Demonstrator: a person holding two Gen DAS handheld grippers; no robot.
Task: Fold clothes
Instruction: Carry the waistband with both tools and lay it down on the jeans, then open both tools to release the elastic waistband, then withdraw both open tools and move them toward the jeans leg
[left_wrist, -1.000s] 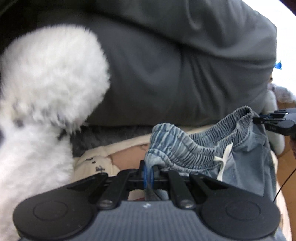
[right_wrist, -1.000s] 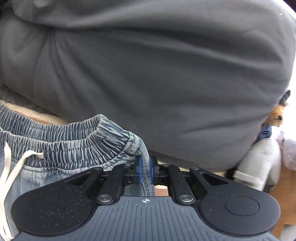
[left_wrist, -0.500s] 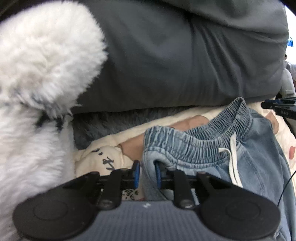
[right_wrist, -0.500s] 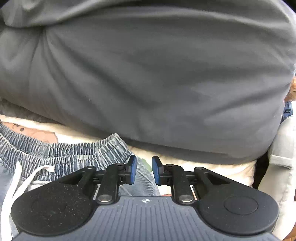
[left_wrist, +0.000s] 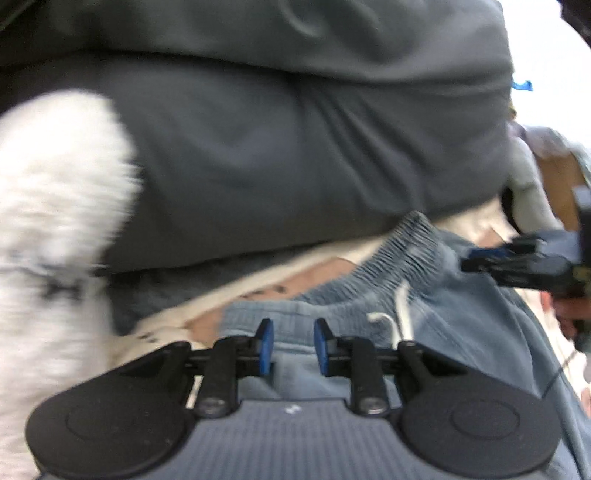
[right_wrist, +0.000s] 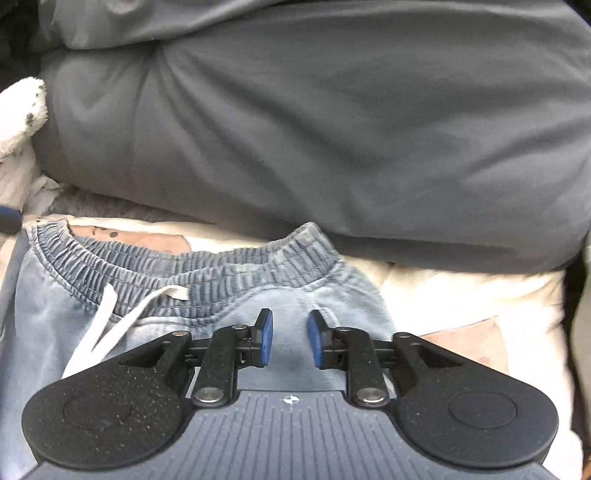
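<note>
Light blue denim trousers (right_wrist: 207, 302) with a gathered elastic waistband (right_wrist: 192, 267) and a white drawstring (right_wrist: 110, 321) lie flat on a cream printed sheet (right_wrist: 454, 295). My right gripper (right_wrist: 290, 341) hovers open just over the fabric below the waistband's right end, holding nothing. My left gripper (left_wrist: 291, 347) is open too, over the waistband's left end of the trousers (left_wrist: 461, 325), with nothing between its blue pads. The right gripper (left_wrist: 517, 258) shows at the right edge of the left wrist view.
A big grey pillow or duvet (right_wrist: 314, 129) fills the space behind the trousers. A fluffy white plush (left_wrist: 55, 221) crowds the left side, with the same plush (right_wrist: 22, 110) seen at the far left. Brown floor or furniture (left_wrist: 557, 188) lies beyond the right edge.
Both grippers, shut on the lifted waistband a second ago, have opened and drawn back. The waistband has dropped and now lies flat on the sheet.
</note>
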